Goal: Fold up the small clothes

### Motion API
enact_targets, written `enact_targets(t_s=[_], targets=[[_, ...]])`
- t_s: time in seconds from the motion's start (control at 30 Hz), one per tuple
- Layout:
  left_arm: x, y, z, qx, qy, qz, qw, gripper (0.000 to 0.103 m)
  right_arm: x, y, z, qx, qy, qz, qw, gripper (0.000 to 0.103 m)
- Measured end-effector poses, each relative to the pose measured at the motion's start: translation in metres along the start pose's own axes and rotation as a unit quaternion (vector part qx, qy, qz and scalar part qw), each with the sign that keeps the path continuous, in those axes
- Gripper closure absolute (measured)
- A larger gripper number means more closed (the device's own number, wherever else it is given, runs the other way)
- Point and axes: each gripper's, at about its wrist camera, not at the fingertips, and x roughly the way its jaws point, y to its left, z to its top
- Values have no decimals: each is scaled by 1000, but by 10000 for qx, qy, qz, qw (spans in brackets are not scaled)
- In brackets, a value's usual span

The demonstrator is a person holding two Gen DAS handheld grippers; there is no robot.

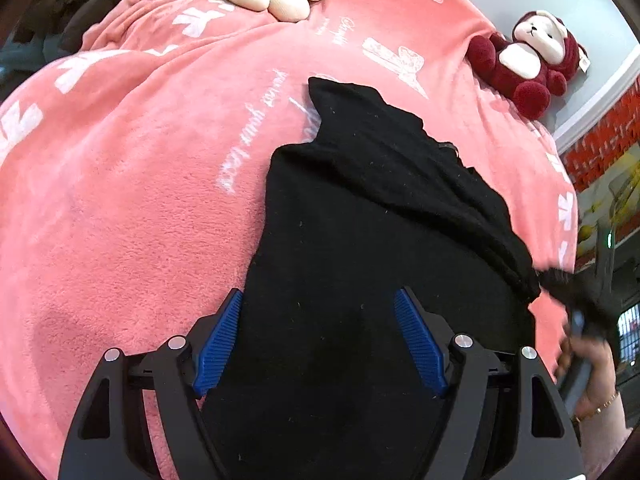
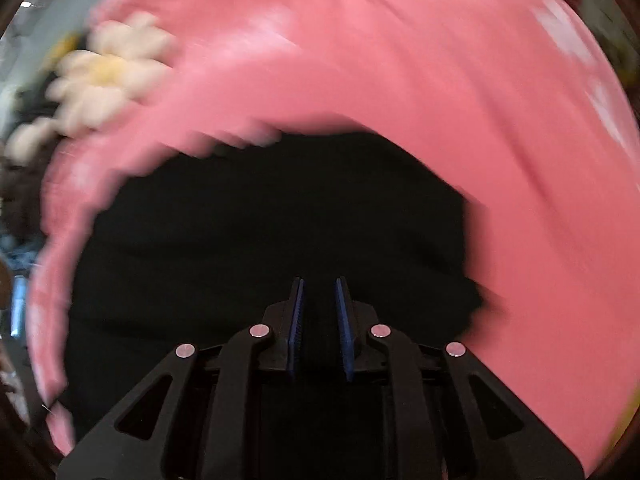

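Left gripper (image 1: 320, 304) wide open over the black garment (image 1: 360, 240) on the pink blanket (image 1: 120, 200); right gripper (image 2: 319, 292) nearly closed, pinching its fabric (blurry).

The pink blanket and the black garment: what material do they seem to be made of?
The pink blanket looks like plush fleece: a matte, fuzzy nap with white printed bows and lettering. The black garment seems a soft, matte knit, perhaps cotton; pale lint specks cling to it.

One black garment (image 1: 360, 240); one pink blanket (image 1: 120, 200); two plush toys (image 1: 524, 60).
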Motion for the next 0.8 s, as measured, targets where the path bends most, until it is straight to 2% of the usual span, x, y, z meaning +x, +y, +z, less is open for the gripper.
enact_targets(t_s=[0.07,0.13,0.23,0.33,0.43,0.5,0.6,0.67,0.7,0.73,0.8], targets=[[-2,-5,-2,71,-6,14,10000,29,-28,-29,-7,205,-331,153,9991,86],[-4,-13,-2,128,17,8,9999,29,-42,-46,-12,197,-527,174,9983,77],[-1,-24,1,79,108,2,9999,28,-24,-57,-18,-137,-396,278,9987,75],[4,-42,3,-41,248,-49,9997,28,-1,-54,-13,-229,-410,682,9966,75],[8,-62,0,77,277,5,9996,26,15,-56,-14,-269,-324,942,9947,75],[11,-74,-3,221,303,104,9992,26,7,-59,-13,-131,-256,1365,9902,91],[13,-85,-7,371,320,186,9986,25,-29,-64,-26,-76,-440,1700,9844,99],[16,-89,-10,433,330,276,9981,25,-18,-69,-48,-167,73,1523,9882,98],[18,-91,-11,454,336,362,9978,25,-7,-73,-58,-273,369,1173,9920,98],[18,-92,-12,455,333,407,9976,25,-2,-78,-66,-327,458,973,9937,100],[14,-91,-10,448,281,477,9975,25,-24,-84,-65,-116,-20,941,9955,94]])
